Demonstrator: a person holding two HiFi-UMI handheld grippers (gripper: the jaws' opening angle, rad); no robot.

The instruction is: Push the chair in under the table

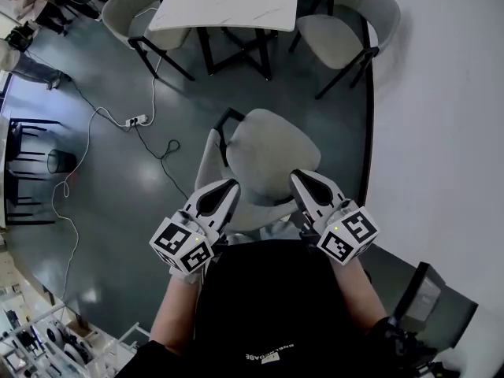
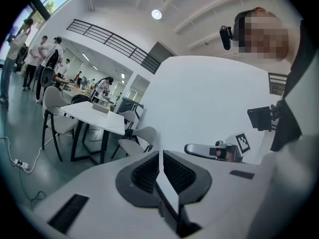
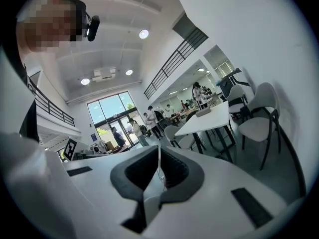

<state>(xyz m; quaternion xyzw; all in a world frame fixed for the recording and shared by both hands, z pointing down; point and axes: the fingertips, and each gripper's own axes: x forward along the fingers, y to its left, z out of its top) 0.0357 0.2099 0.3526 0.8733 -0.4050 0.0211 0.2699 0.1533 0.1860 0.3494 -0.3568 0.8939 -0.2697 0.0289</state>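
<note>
In the head view a beige chair (image 1: 272, 157) with black legs stands on the grey floor, apart from the white table (image 1: 228, 2) at the top. Its curved backrest is on the side nearest me. My left gripper (image 1: 229, 187) and right gripper (image 1: 298, 176) are both shut and hold nothing. Their tips lie over the backrest's top edge, one at each side; I cannot tell whether they touch it. The left gripper (image 2: 160, 156) points towards the table (image 2: 97, 114). In the right gripper view the right gripper (image 3: 159, 151) also faces the table (image 3: 209, 116).
Two more beige chairs (image 1: 134, 14) (image 1: 346, 30) stand at the table. A power strip with cables (image 1: 138, 120) lies on the floor at the left, near a small bin (image 1: 59, 161). A white wall (image 1: 441, 132) runs along the right. Several people stand far off.
</note>
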